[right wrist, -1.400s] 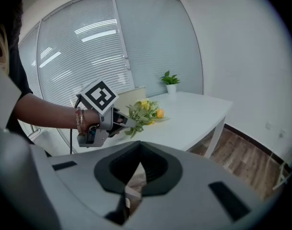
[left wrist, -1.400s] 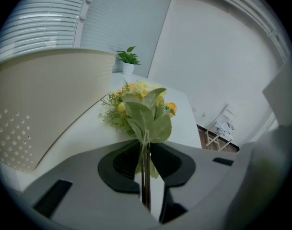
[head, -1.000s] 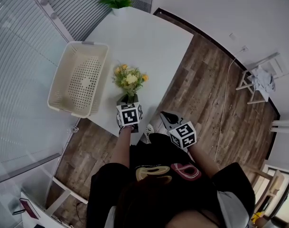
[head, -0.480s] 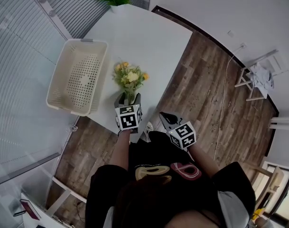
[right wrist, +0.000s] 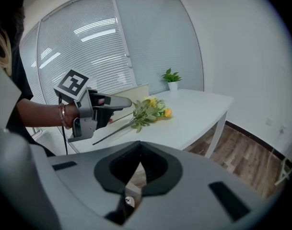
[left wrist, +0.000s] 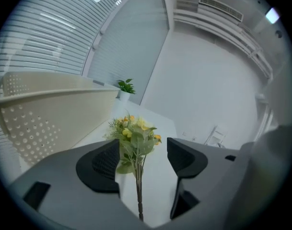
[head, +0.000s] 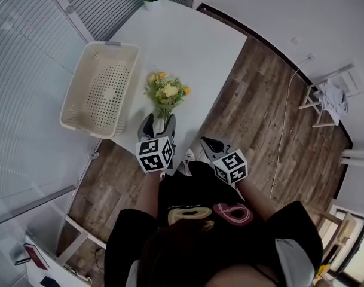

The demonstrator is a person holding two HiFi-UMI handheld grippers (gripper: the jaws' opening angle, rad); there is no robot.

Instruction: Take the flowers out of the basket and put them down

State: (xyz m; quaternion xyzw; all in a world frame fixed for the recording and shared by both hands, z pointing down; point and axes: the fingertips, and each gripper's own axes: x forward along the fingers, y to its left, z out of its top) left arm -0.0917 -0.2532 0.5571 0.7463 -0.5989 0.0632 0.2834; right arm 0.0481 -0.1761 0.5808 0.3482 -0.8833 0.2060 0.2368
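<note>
**Flowers down on the table, left gripper letting go**

Flowers [head: 167, 94] lie flat on the white table [head: 187, 46], blooms pointing away from the person and the stem trailing back toward the near edge. They are out of the cream laundry basket [head: 73, 83], which sits just beside them and looks empty.

The left gripper [head: 159, 124] has just been opening its jaws, and they now stand wide. In the left gripper view the thin stem runs between the pads [left wrist: 105, 164], but neither pad presses on it, so the bouquet is released, not held.

This looks like the release and pull-away. To do it cleanly I'd keep those jaws spread and draw straight back and up along the line of the stem, so that no pad catches it and drags the bouquet toward the edge.

The right gripper [head: 207, 143] waits off the table's near corner, above the wooden floor. Its jaws are closed together, with nothing between them.
</note>
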